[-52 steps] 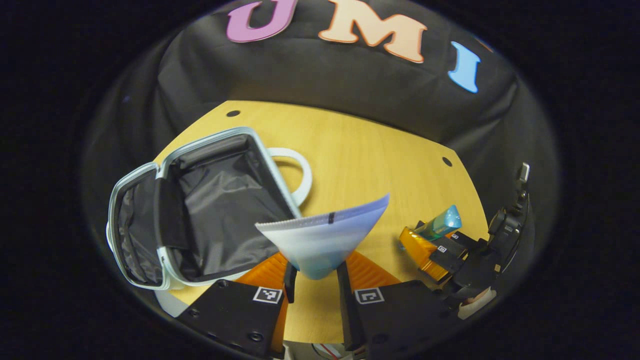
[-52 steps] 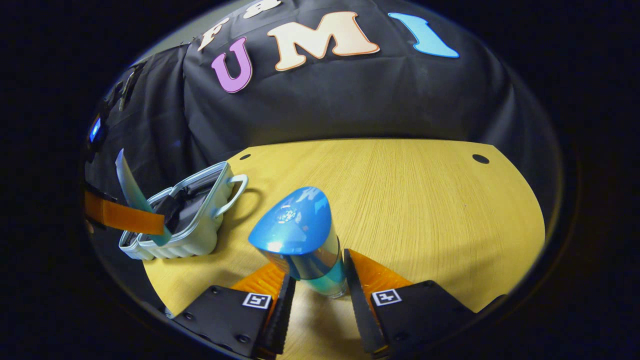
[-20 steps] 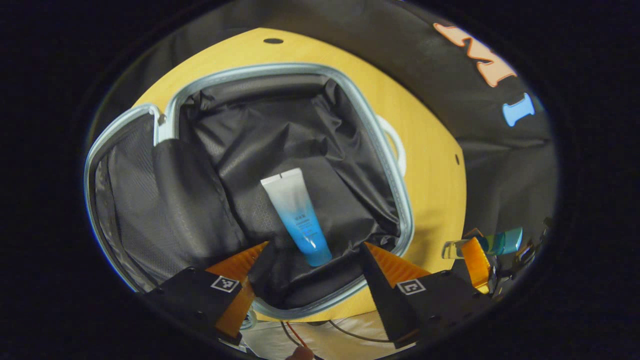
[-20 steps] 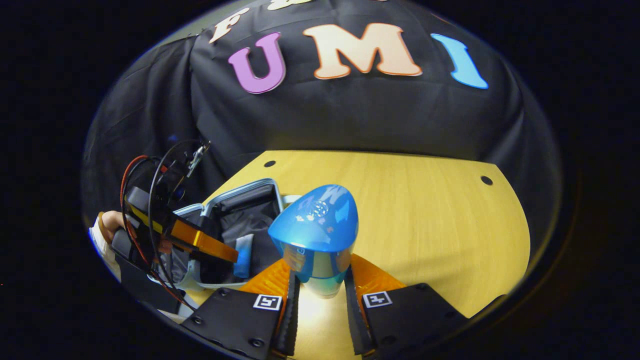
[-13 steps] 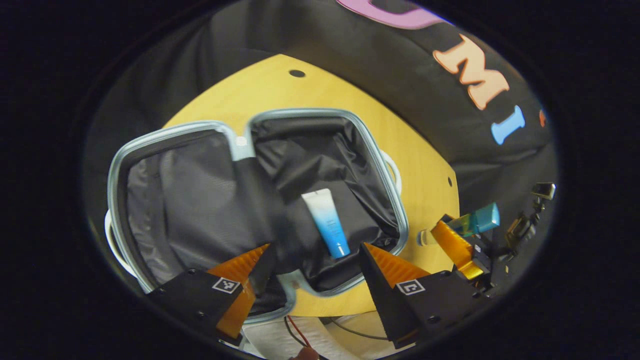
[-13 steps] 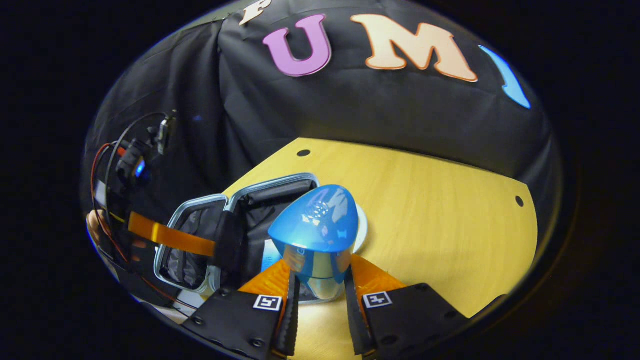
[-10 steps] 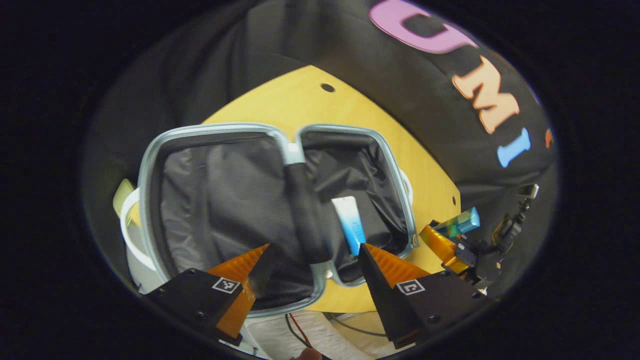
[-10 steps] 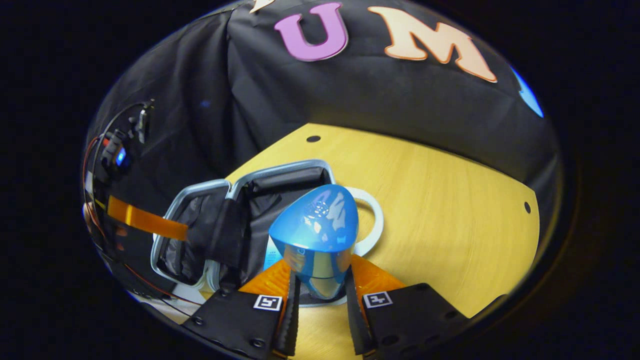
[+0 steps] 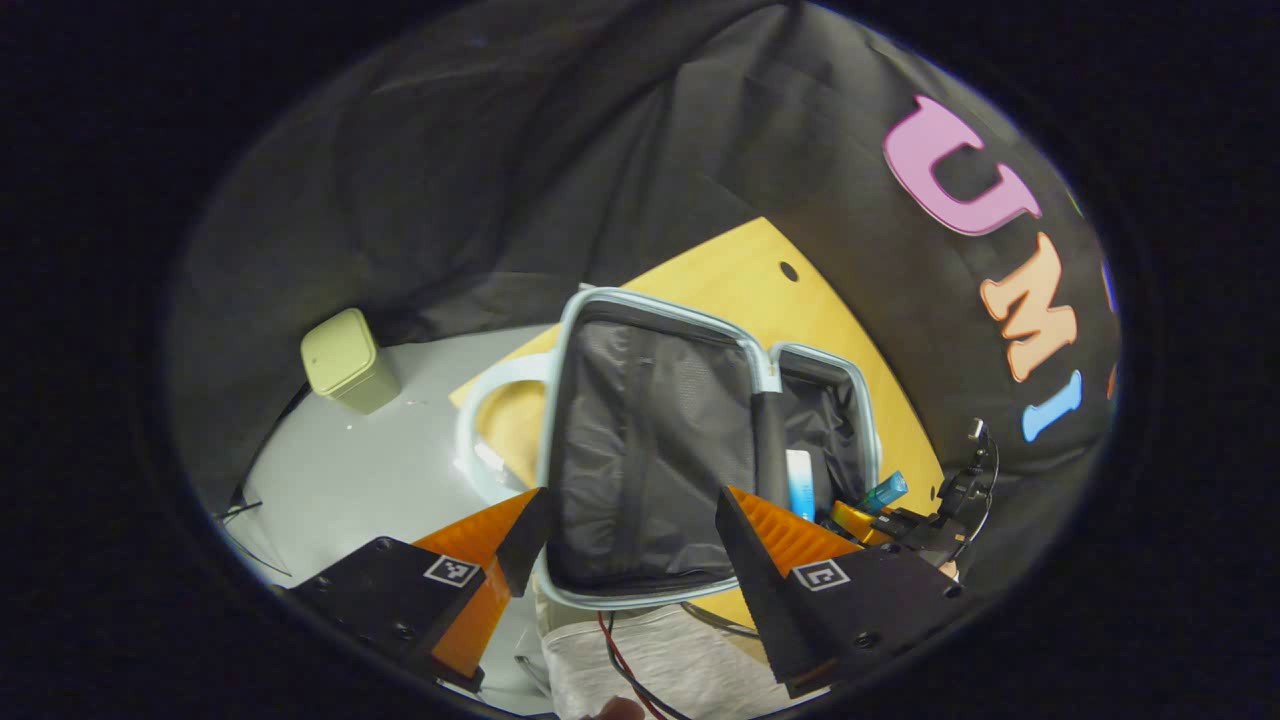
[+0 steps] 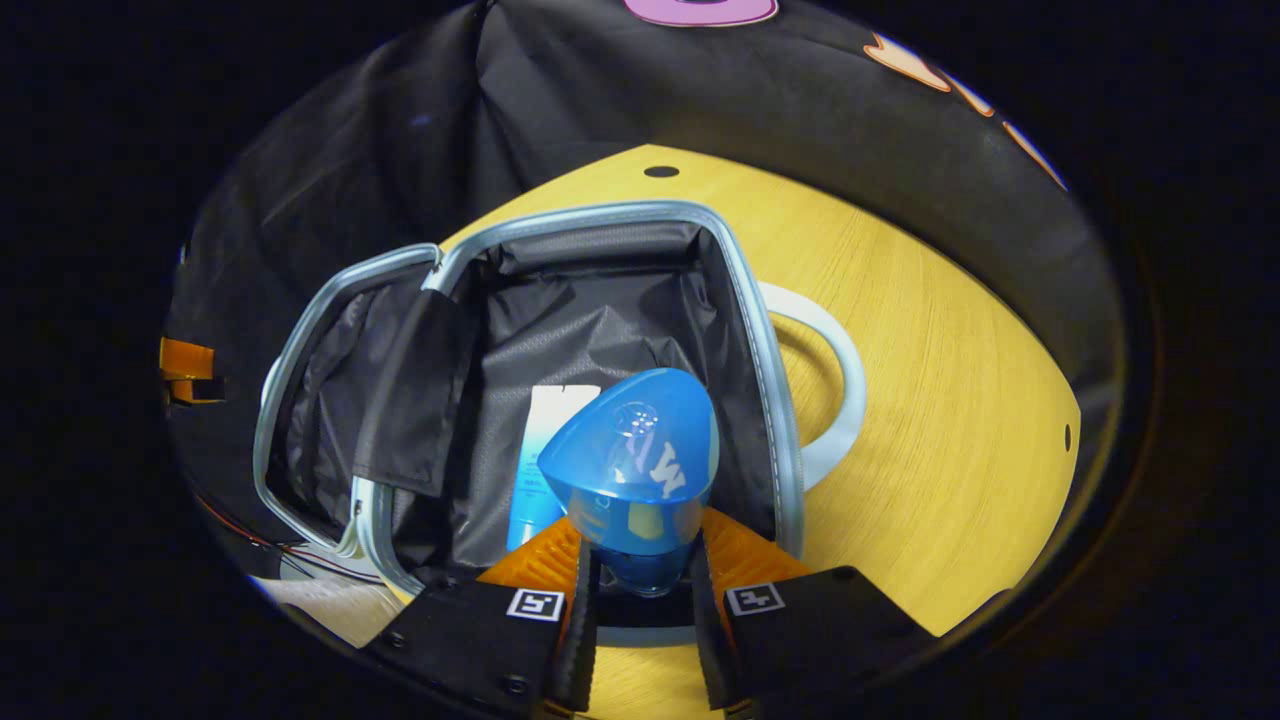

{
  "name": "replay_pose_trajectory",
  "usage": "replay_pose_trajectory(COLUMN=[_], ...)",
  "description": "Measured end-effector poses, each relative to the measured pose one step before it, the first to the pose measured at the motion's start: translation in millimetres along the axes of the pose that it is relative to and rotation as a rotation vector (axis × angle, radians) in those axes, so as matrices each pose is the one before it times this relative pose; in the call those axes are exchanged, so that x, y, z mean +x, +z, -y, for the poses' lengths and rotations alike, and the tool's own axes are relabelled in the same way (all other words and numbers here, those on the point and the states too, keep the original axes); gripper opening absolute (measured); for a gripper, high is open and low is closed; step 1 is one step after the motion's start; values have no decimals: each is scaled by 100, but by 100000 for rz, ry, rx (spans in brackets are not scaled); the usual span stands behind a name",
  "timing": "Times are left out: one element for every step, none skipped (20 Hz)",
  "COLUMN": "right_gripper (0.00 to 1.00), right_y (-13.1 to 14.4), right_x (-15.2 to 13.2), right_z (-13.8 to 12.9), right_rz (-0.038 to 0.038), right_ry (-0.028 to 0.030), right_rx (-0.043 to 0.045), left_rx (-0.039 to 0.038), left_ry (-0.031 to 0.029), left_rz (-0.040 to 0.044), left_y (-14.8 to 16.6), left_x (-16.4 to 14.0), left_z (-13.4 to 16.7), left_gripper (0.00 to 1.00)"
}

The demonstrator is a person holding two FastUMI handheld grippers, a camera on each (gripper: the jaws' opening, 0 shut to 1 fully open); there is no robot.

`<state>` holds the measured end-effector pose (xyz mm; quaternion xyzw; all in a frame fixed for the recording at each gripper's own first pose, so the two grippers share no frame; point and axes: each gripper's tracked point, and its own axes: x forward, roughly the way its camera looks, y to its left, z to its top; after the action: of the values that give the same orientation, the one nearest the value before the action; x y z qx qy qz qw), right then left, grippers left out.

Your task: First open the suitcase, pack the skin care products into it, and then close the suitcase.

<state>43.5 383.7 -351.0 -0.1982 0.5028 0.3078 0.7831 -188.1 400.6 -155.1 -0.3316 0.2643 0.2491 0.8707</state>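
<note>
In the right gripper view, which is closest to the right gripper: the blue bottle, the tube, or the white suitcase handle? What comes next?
1. Blue bottle: held between the right gripper fingers.
2. Tube: lying in the suitcase, just left of the bottle.
3. White handle: outside the suitcase, on its right side.

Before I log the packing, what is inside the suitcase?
A tube lies on the lining of the open suitcase. The bottle in the right gripper covers the tube's lower part and the lining there.
</note>
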Motion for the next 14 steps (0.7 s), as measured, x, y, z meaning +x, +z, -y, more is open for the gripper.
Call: replay_pose_trajectory(right_gripper=[41, 41, 41, 41, 45, 45, 45, 41, 41, 43, 44, 44, 49, 47], right_y=[259, 67, 312, 172, 264, -108, -81, -233, -268, -345, 18, -18, 360, 287], right_x=[186, 290, 180, 404, 304, 251, 358, 331, 270, 135, 182, -30, -154, 1], right_z=[-66, -58, 81, 86, 144, -57, 24, -65, 47, 39, -77, -258, -124, -119], right_rz=[444, -769, -116, -254, -26, -810, -663, -667, -721, -1127, 242, 64, 1110, 1477], right_ry=[-261, -824, -680, -744, -811, -734, -624, -554, -518, -312, -80, 268, 207, 112], right_rx=[-302, 408, 576, 507, 436, 201, -95, -618, -664, -332, -788, -202, 474, 890], left_rx=[-1660, -1995, -2167, -1978, -1755, -1436, -1357, -1111, -1101, -1308, -820, -679, -294, 88], left_ry=[1718, 1256, 832, 796, 966, 496, 365, 292, -27, 44, -445, -224, 397, 243], left_rz=[330, -169, -29, -100, -139, -122, -263, -163, -372, -283, -307, -227, -189, -320], left_y=[50, -46, -33, -113, -10, -62, 39, 254, 35, 272, 107, 67, 39, -212], left_x=[-447, -139, -135, 133, -22, -155, -211, -219, -175, 192, 191, 391, 268, 381], left_z=[-1354, -1298, -1112, -876, -916, -781, -630, -403, -250, 20, 5, -22, -259, -333], left_gripper=[97, 97, 97, 97, 97, 97, 97, 94, 97, 97, 97, 97, 97, 97])
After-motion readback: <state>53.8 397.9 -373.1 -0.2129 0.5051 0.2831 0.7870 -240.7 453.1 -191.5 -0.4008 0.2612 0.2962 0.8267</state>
